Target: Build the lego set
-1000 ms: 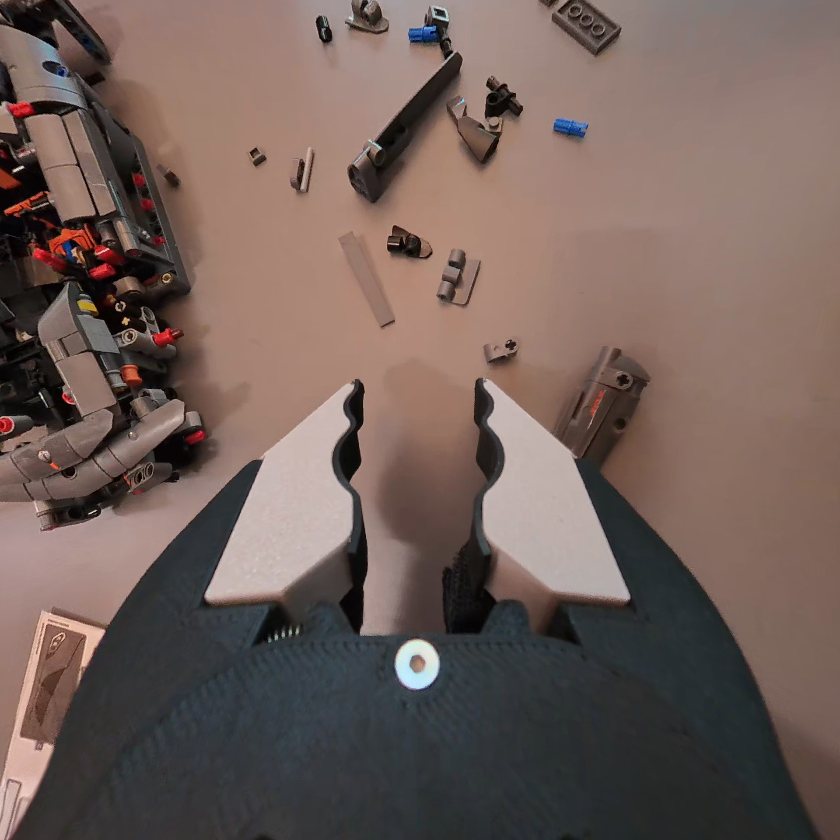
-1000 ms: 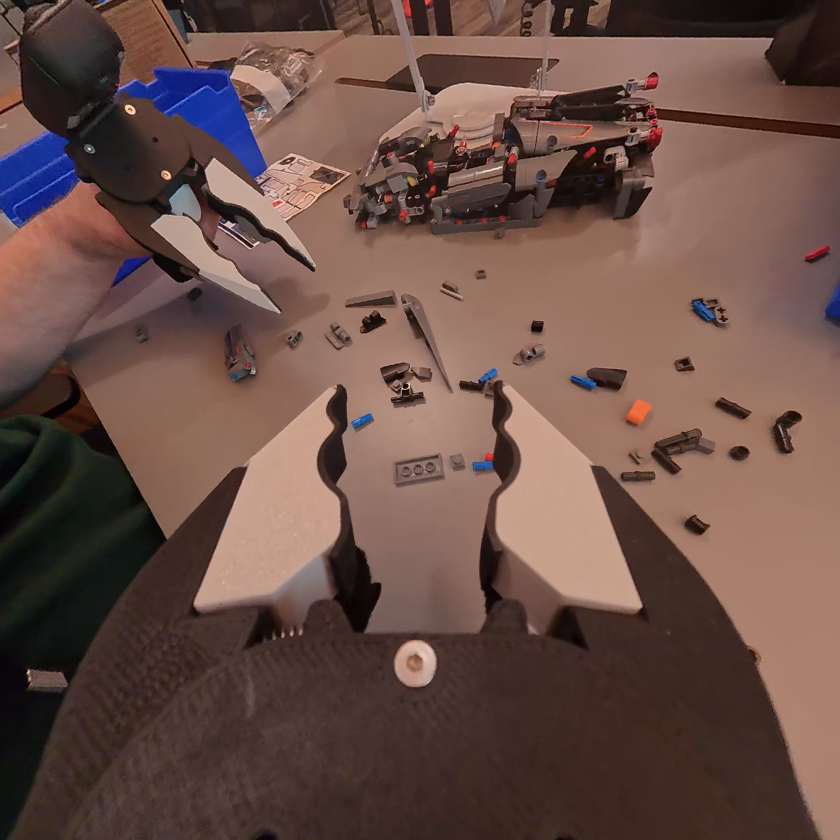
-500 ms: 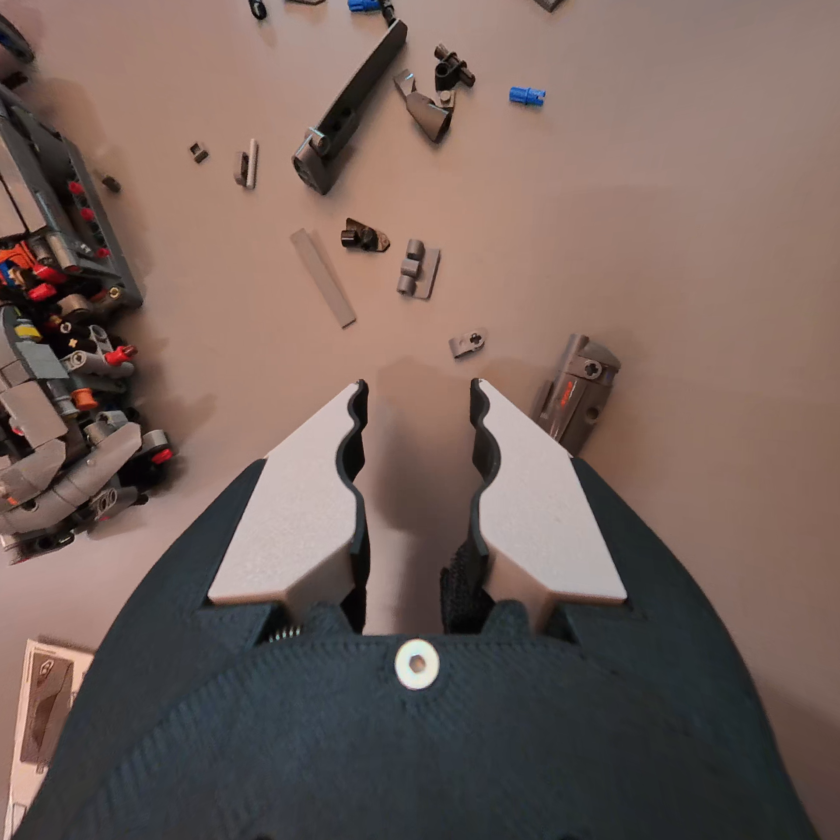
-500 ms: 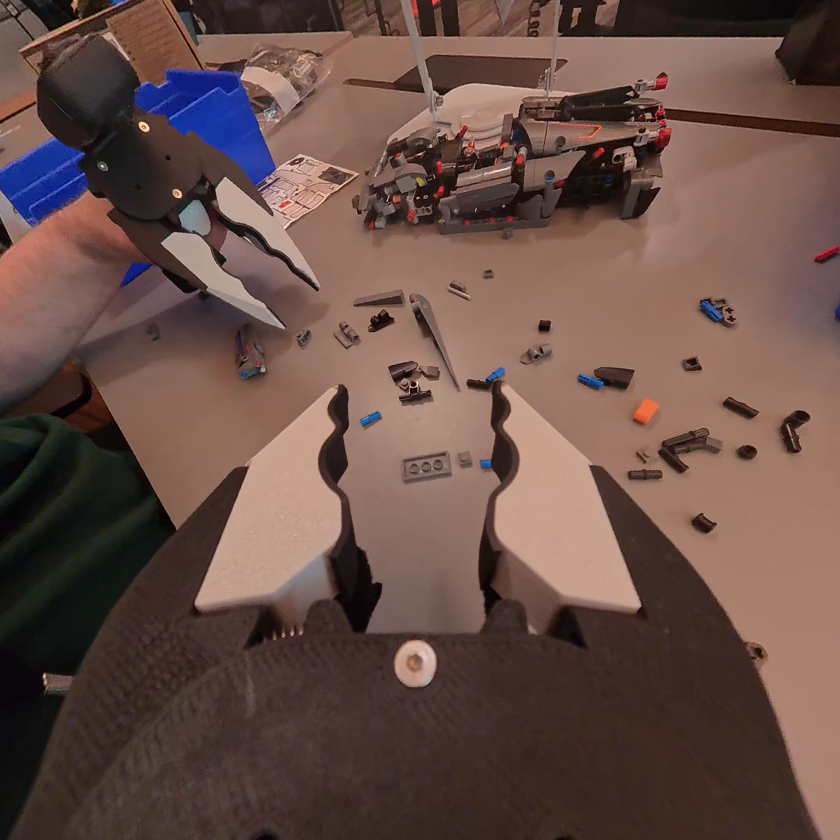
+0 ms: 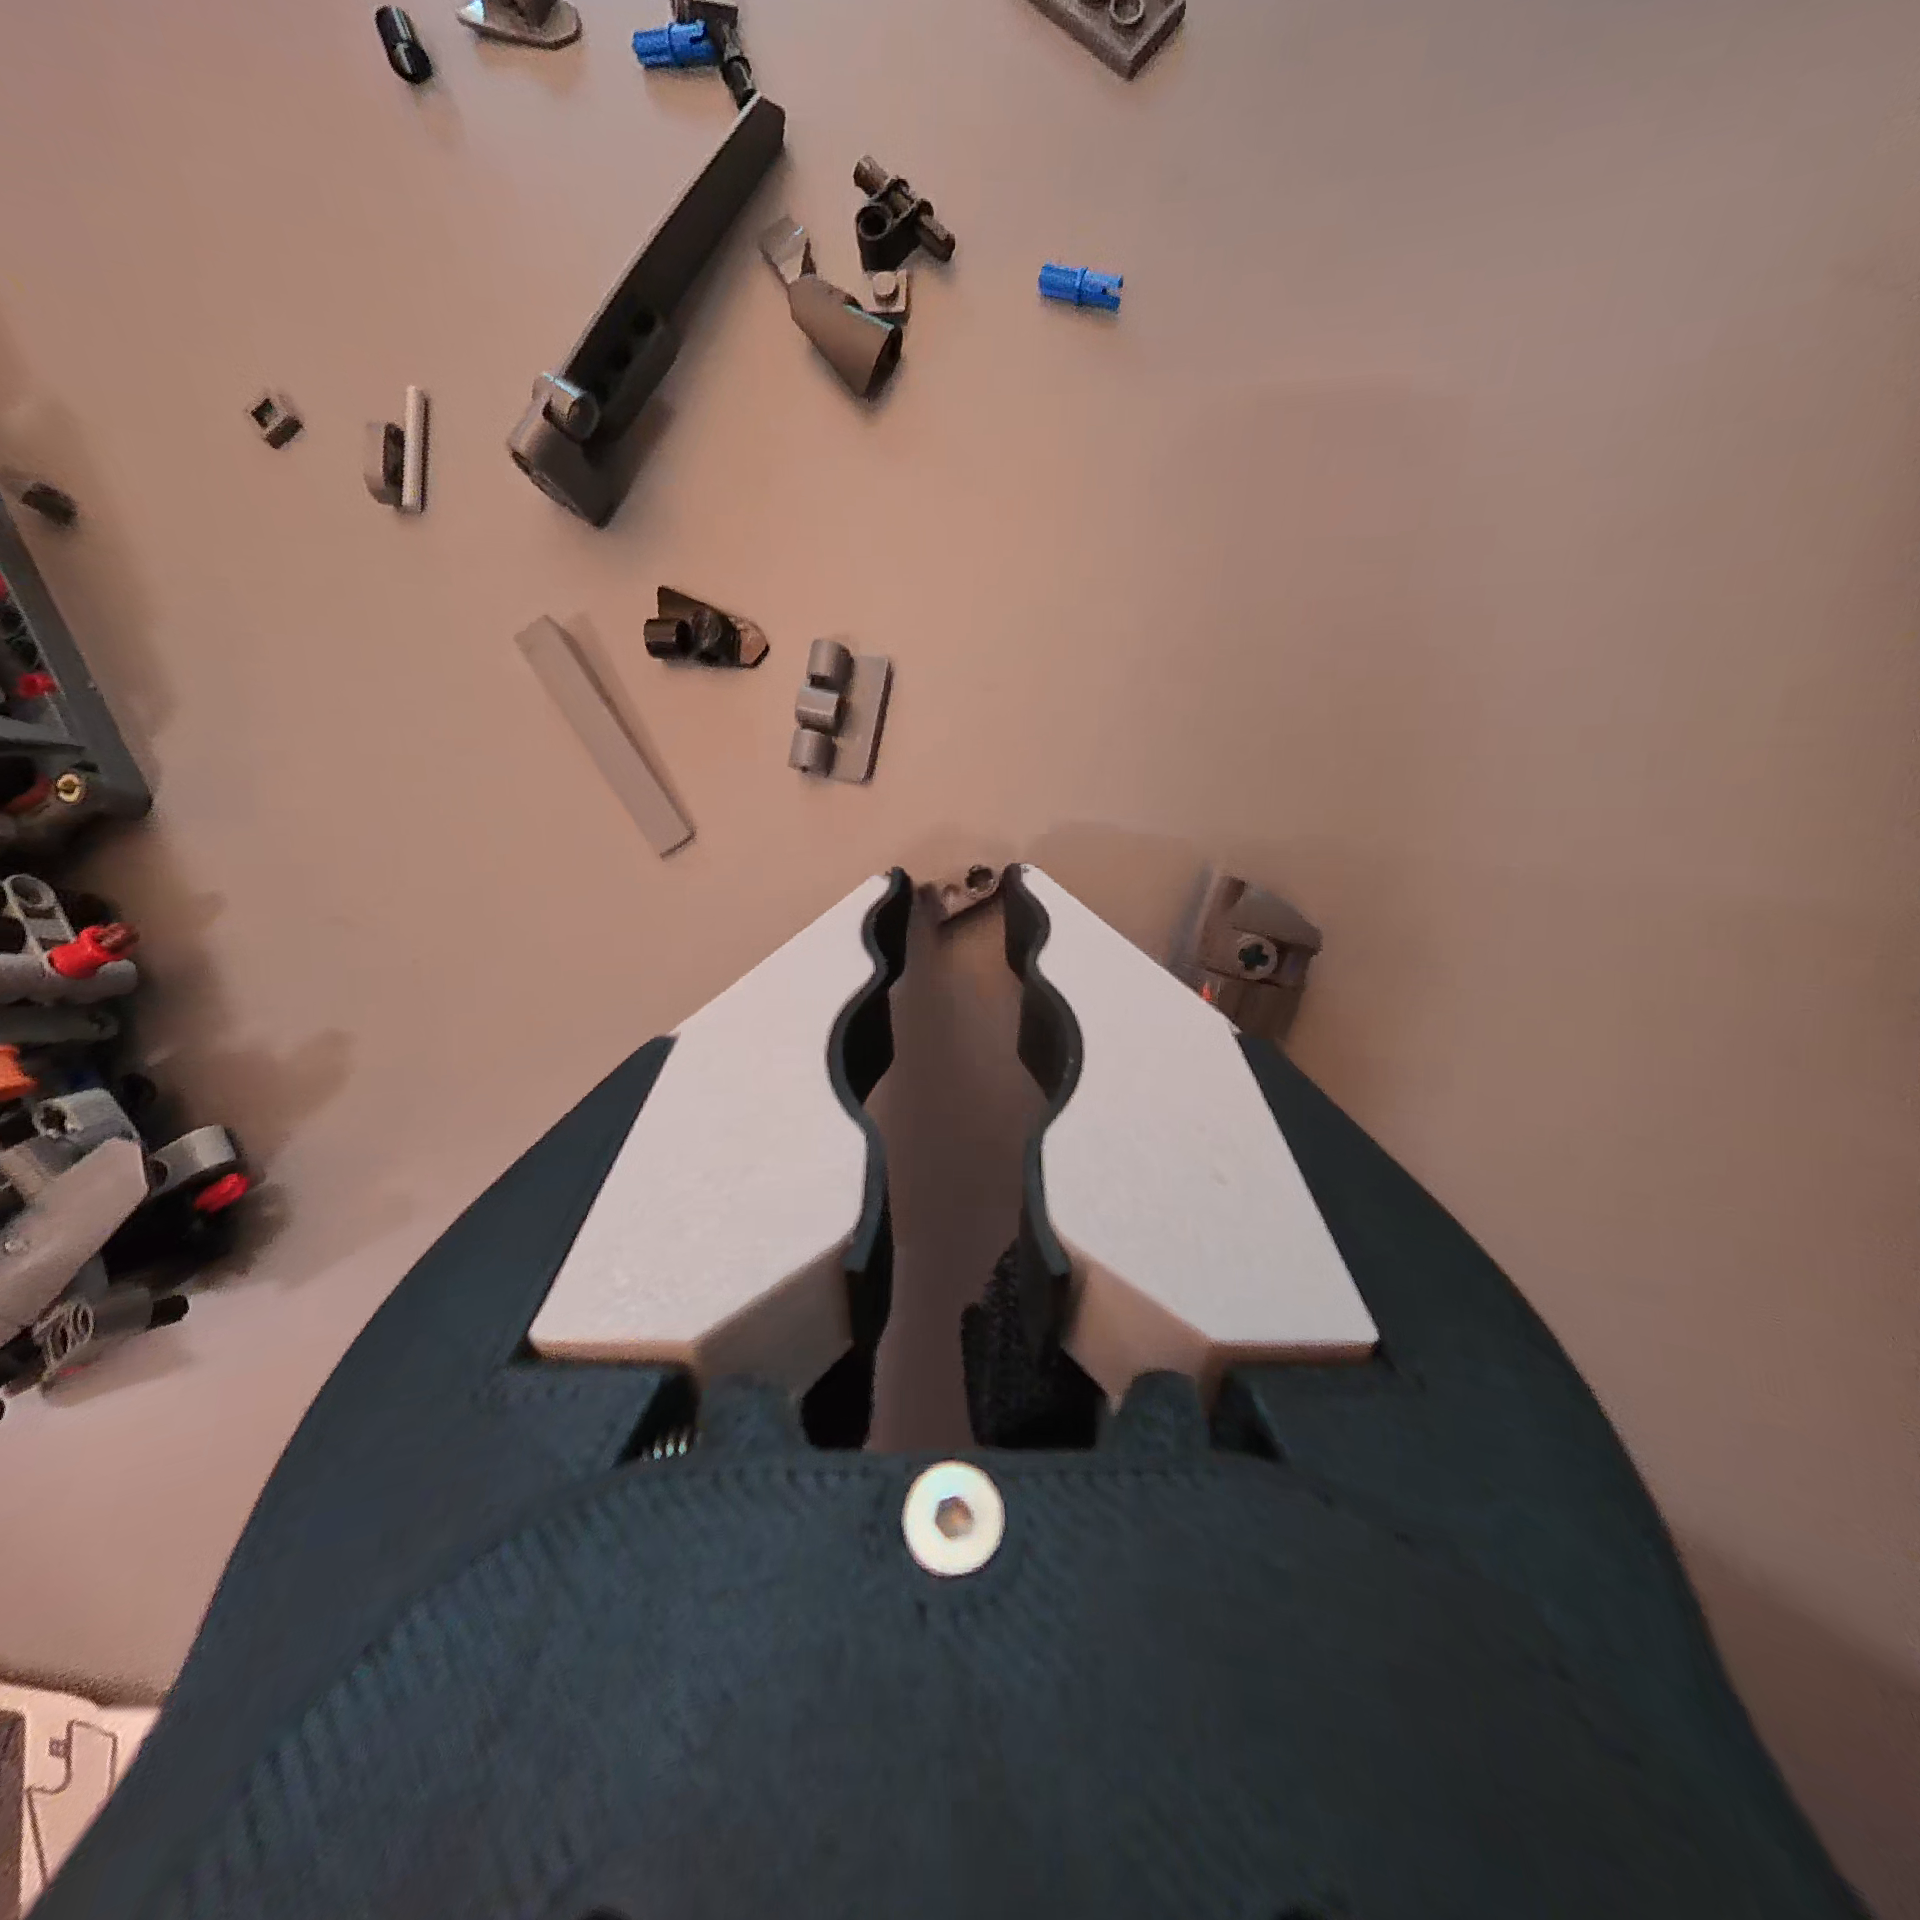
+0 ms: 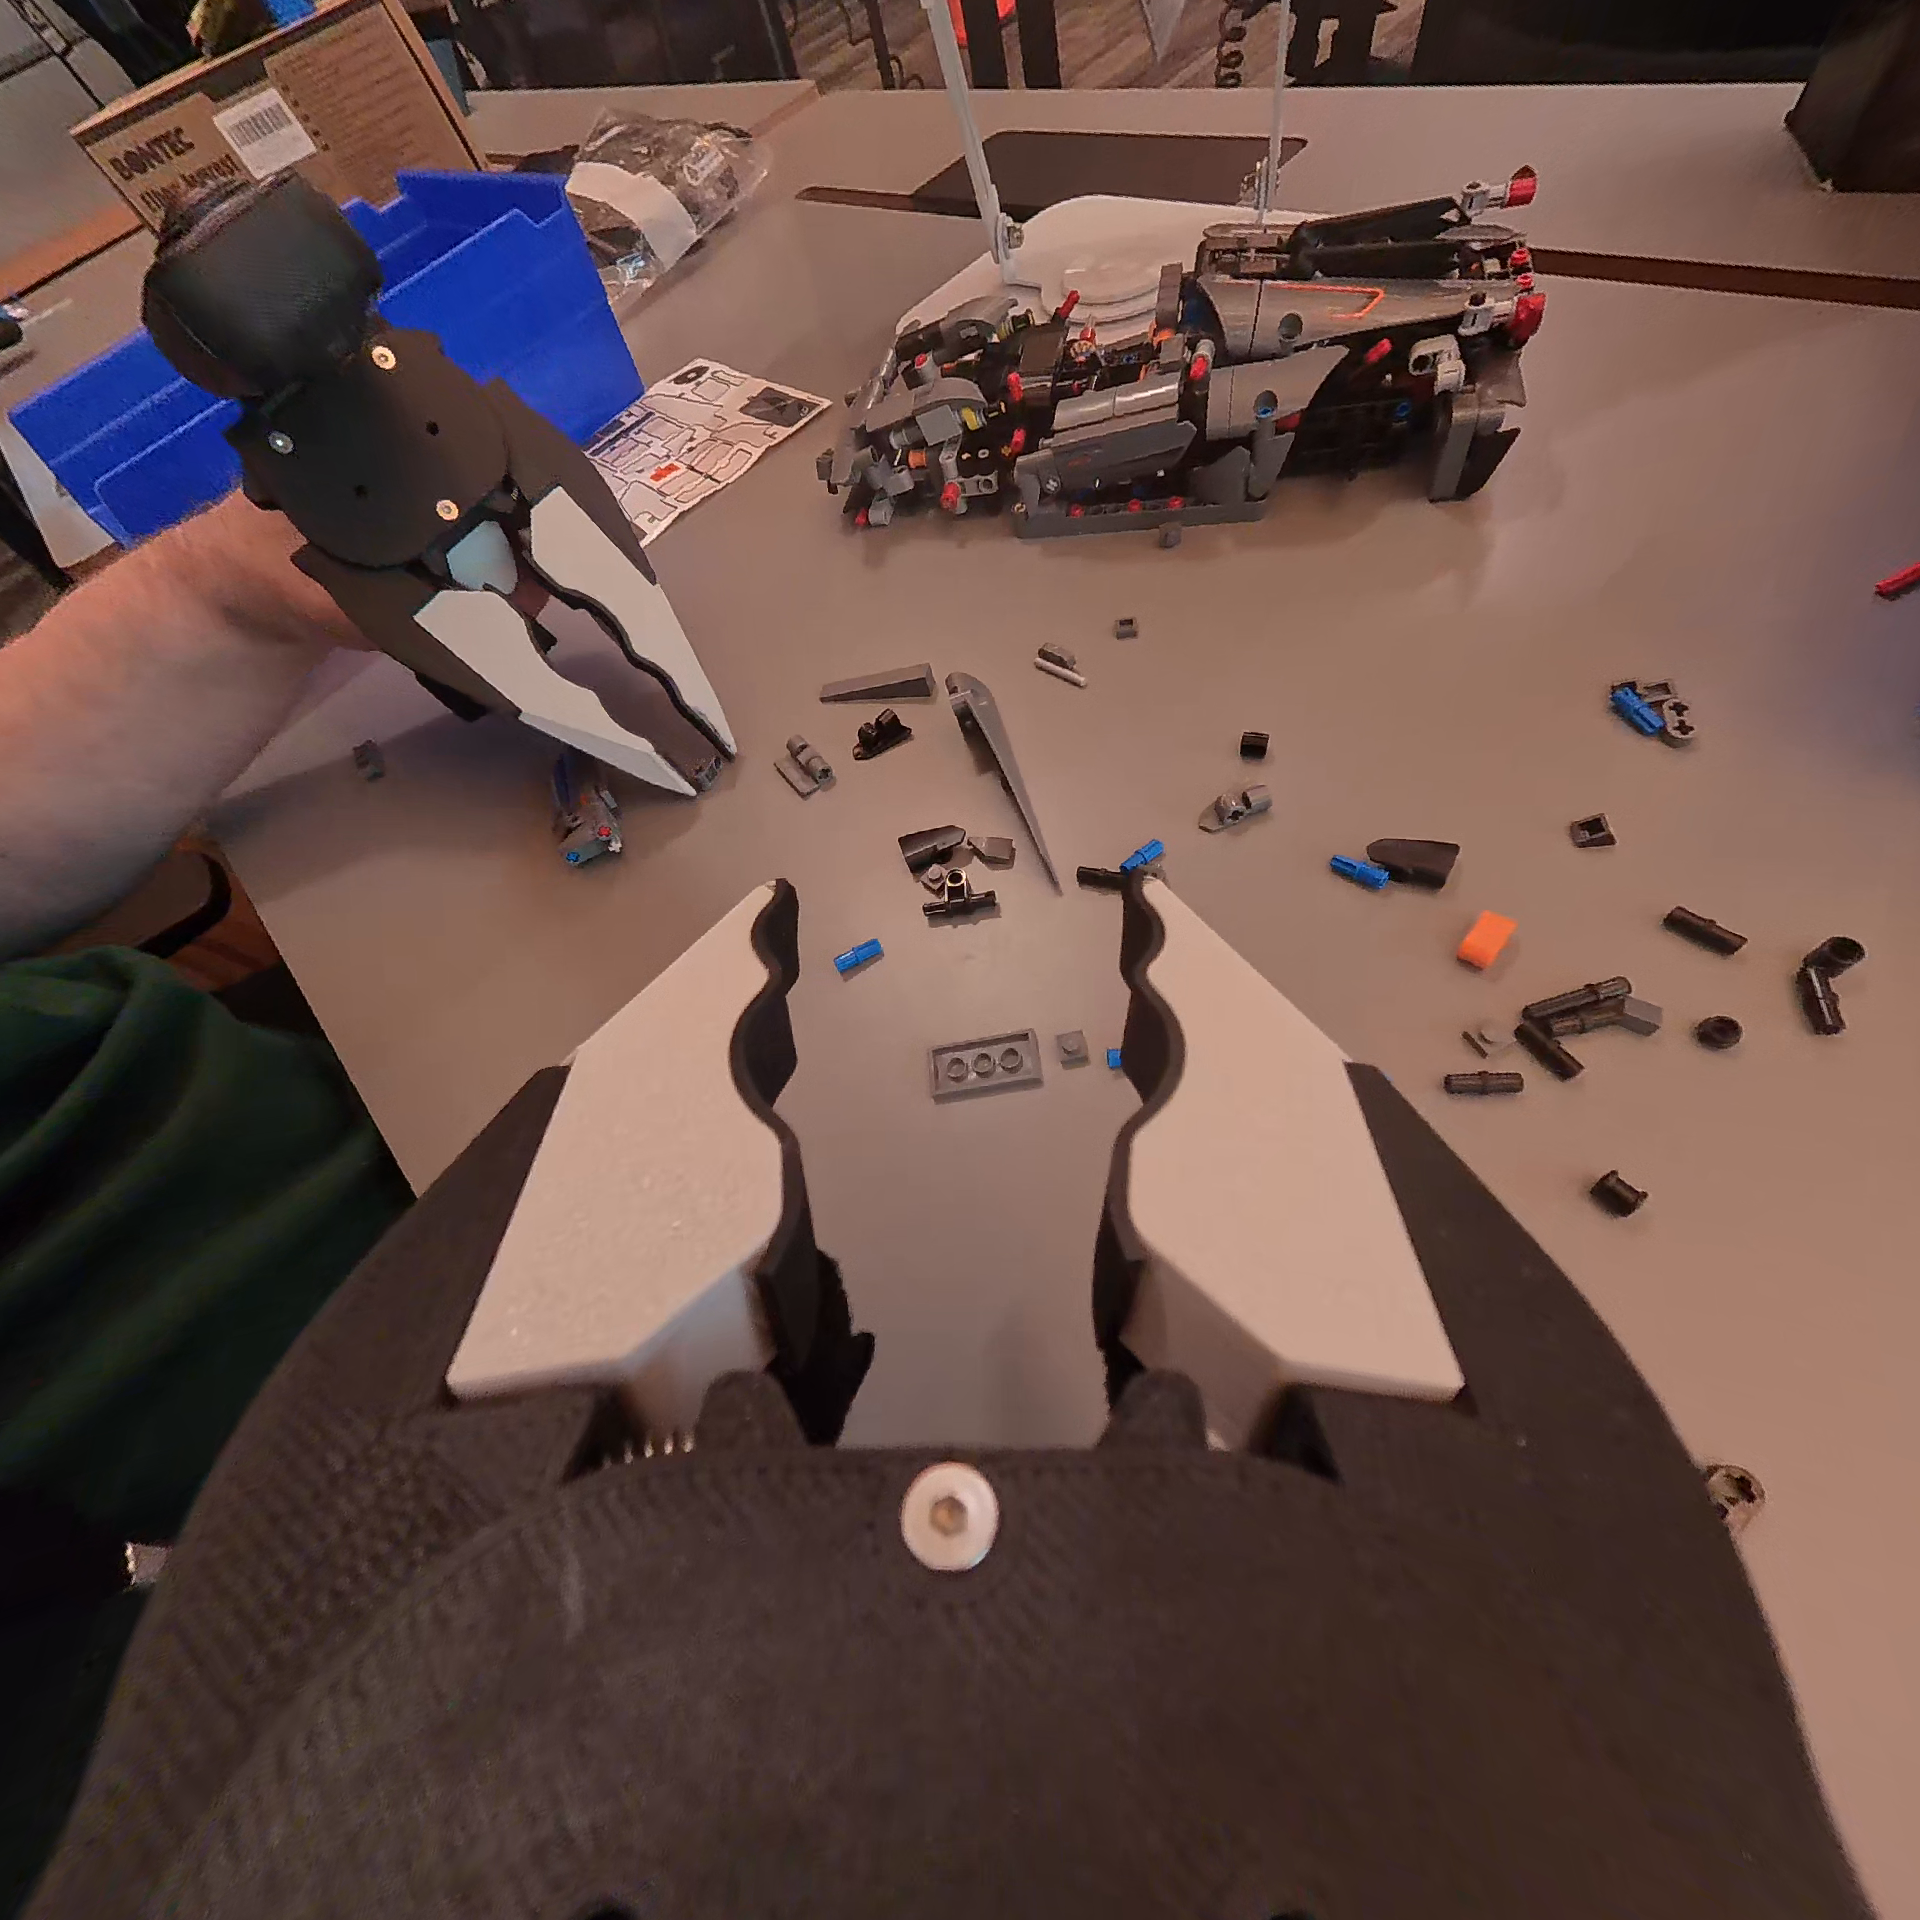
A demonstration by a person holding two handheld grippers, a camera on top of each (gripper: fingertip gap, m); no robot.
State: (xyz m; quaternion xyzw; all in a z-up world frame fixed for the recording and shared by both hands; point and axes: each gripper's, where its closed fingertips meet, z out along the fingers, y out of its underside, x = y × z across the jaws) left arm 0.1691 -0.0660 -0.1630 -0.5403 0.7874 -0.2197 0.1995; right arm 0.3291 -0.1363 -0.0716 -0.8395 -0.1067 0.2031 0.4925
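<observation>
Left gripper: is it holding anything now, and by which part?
The left gripper has a small grey connector piece between its fingertips, gripped by its two ends. The right gripper holds nothing.

Grey table: half-built lego vehicle upper centre, blue bin and instruction sheet upper left, loose pieces mid-frame, orange brick right.

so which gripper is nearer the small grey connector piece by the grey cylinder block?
Left. The left gripper has its fingertips on either side of the small grey connector; the right gripper hovers open well away.
</observation>
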